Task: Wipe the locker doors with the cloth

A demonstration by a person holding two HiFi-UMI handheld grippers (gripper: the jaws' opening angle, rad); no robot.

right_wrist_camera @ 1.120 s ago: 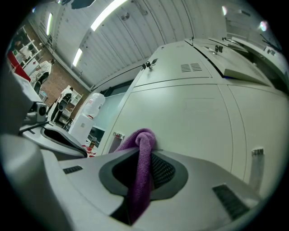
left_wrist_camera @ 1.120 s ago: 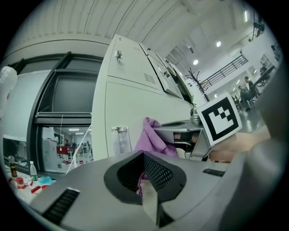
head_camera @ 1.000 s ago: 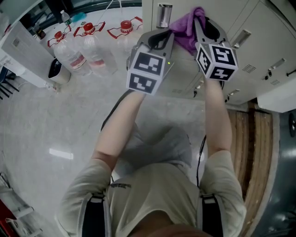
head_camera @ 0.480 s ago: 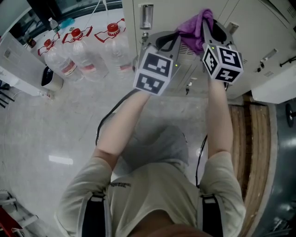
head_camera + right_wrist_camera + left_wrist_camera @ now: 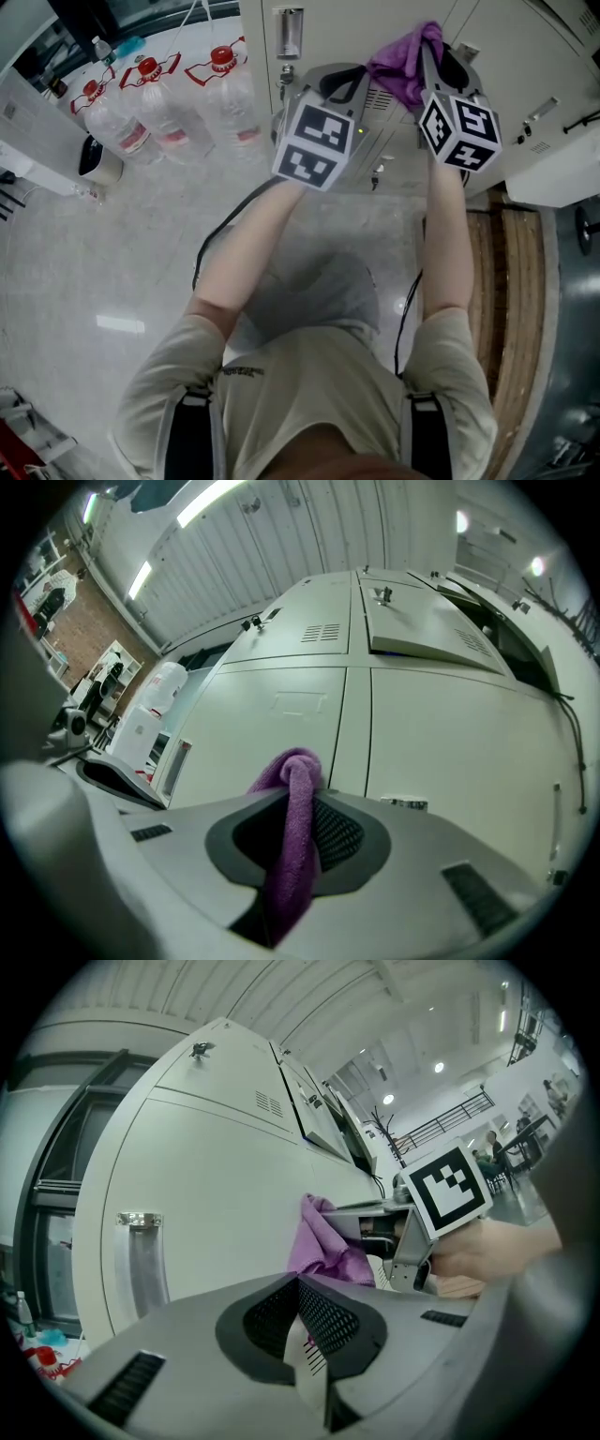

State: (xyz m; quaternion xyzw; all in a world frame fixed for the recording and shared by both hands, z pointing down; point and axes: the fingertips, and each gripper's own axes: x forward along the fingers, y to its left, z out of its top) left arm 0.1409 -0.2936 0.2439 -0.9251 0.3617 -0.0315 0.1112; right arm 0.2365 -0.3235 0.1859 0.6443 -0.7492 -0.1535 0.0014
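A purple cloth is bunched between the jaws of my right gripper, which is shut on it and holds it up against the pale grey locker doors. In the right gripper view the cloth runs through the closed jaws and pokes out toward a locker door. My left gripper is just left of the cloth, shut with nothing in it. Its own view shows its black pads pressed together, with the cloth and the right gripper's marker cube beyond them to the right.
A metal handle sits on the door left of the grippers. Several large water bottles stand on the pale floor at the left, with a small white bin beside them. Wooden flooring and a white box are at the right.
Both grippers, with the cloth, have shifted right along the lockers; the door handle now lies further left of them. Both grips are unchanged.
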